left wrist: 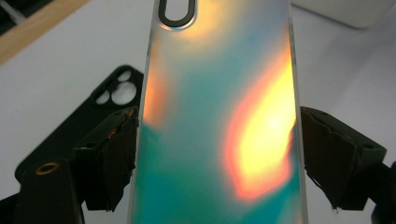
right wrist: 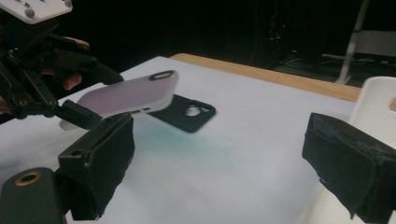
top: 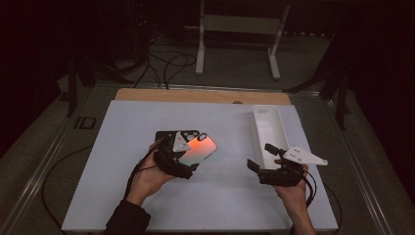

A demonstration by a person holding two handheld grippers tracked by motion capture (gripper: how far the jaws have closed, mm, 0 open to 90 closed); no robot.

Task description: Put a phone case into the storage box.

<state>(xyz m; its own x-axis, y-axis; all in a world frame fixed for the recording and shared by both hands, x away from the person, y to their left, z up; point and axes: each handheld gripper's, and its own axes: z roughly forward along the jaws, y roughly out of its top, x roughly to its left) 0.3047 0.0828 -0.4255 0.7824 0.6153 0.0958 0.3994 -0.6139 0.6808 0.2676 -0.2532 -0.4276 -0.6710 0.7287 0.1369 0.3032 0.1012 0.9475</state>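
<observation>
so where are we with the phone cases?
Done: the iridescent case is lifted off the mat, clamped between the left tool jaws. In hand: carrying it. Left: the white bin looks empty, the black case lies flat on the mat, and the right tool is open beside the bin.

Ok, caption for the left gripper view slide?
Left gripper clamps the iridescent phone case by its edges above the black case.

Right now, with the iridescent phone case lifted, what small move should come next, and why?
Probably carry the iridescent phone case rightward toward the white tray. The left hand-held gripper clamps it by both edges, raised above the black case, while the right hand-held gripper waits open beside the tray.
</observation>
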